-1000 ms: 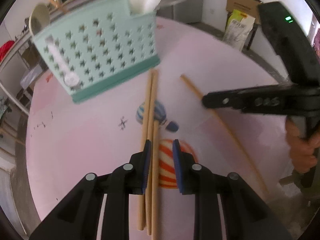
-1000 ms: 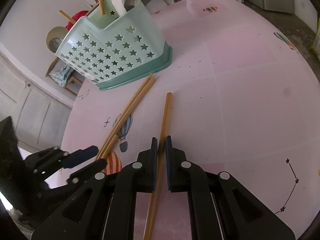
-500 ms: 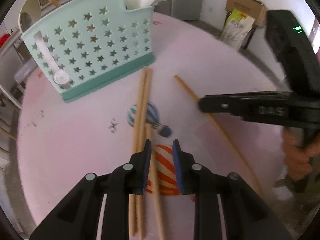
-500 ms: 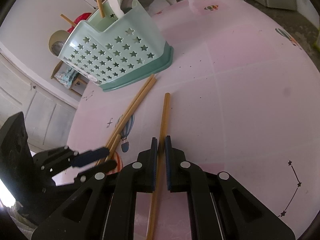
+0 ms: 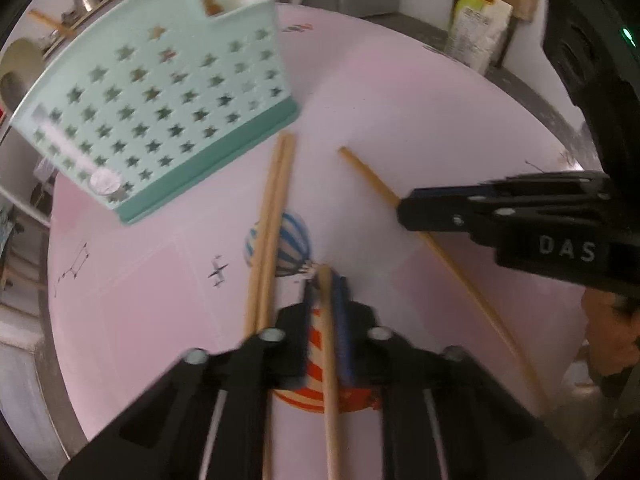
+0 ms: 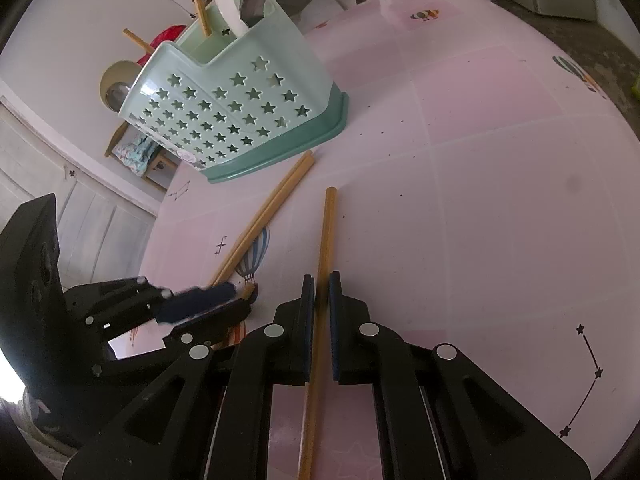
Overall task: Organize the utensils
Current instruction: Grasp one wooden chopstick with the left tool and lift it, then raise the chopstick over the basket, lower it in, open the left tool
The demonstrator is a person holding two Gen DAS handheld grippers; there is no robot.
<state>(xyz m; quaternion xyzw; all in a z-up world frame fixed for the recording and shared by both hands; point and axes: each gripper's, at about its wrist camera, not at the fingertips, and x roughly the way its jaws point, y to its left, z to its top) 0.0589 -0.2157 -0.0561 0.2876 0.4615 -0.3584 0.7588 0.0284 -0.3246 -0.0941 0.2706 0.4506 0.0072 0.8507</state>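
A mint star-holed utensil caddy (image 5: 160, 112) (image 6: 240, 112) stands on the pink table (image 6: 480, 200) and holds a white spoon and chopsticks. Two wooden chopsticks (image 5: 272, 208) (image 6: 272, 208) lie side by side in front of it. My left gripper (image 5: 324, 292) (image 6: 236, 294) is closing its jaws on a third chopstick (image 5: 330, 380) whose tip lies between the pads over a striped balloon print. My right gripper (image 6: 321, 284) (image 5: 404, 210) is shut on another chopstick (image 6: 326, 232) (image 5: 368, 174) that points toward the caddy.
The table's round edge curves close by on the left and near side. A hand (image 5: 612, 340) grips the right tool. Boxes and bags (image 5: 480, 28) stand on the floor beyond the table, and white cabinet doors (image 6: 80, 216) are to the left.
My left gripper has shifted right, off the pair of chopsticks, and its jaws have narrowed around a single chopstick. The right gripper has kept still, shut on its chopstick.
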